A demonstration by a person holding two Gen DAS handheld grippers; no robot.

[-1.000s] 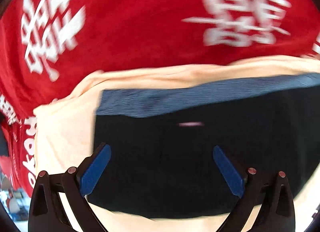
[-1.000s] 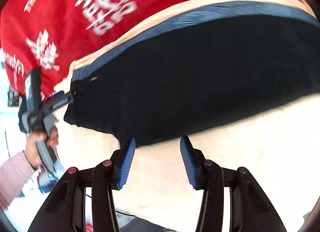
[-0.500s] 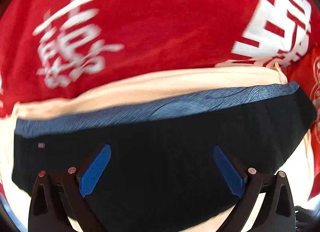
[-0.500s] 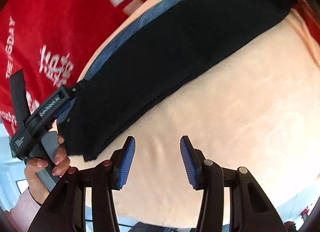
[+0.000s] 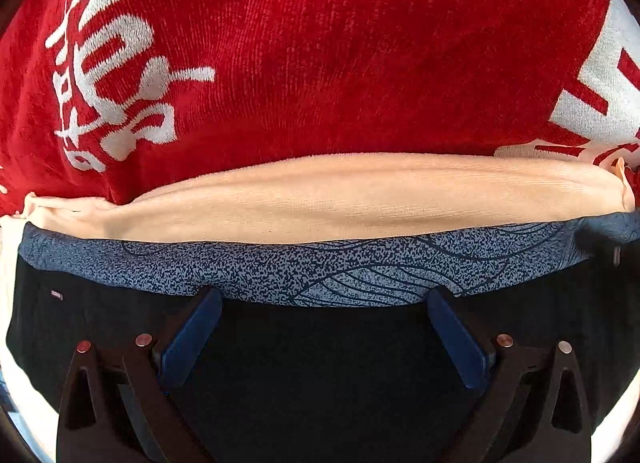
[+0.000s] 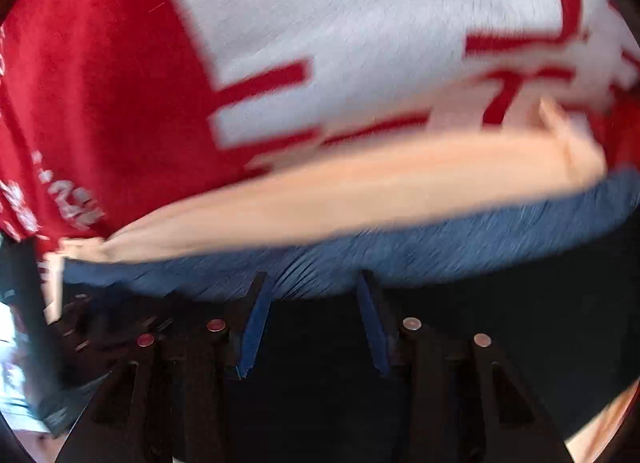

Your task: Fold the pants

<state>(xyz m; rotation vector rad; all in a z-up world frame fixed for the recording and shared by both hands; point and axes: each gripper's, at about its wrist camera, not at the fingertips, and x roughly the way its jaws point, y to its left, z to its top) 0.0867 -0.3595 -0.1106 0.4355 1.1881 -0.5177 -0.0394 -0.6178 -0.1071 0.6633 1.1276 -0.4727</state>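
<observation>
The black pants (image 5: pixel 320 363) lie flat with a blue patterned waistband (image 5: pixel 320 267) along their far edge. They rest on a peach cloth (image 5: pixel 340 199). My left gripper (image 5: pixel 324 299) is open, low over the pants just short of the waistband, with nothing between its fingers. In the blurred right wrist view the pants (image 6: pixel 500 323) and waistband (image 6: pixel 440 251) fill the lower half. My right gripper (image 6: pixel 312 279) is open, its fingertips at the waistband edge. I cannot tell whether they touch the cloth.
A red blanket with white lettering (image 5: pixel 320 63) covers the surface beyond the peach cloth; it also shows in the right wrist view (image 6: pixel 100 103). The left gripper's dark body (image 6: pixel 28 303) shows at the left edge of the right wrist view.
Both grippers moved forward and closer to the waistband. The right gripper swung from over the peach cloth onto the pants. Both stayed open.
</observation>
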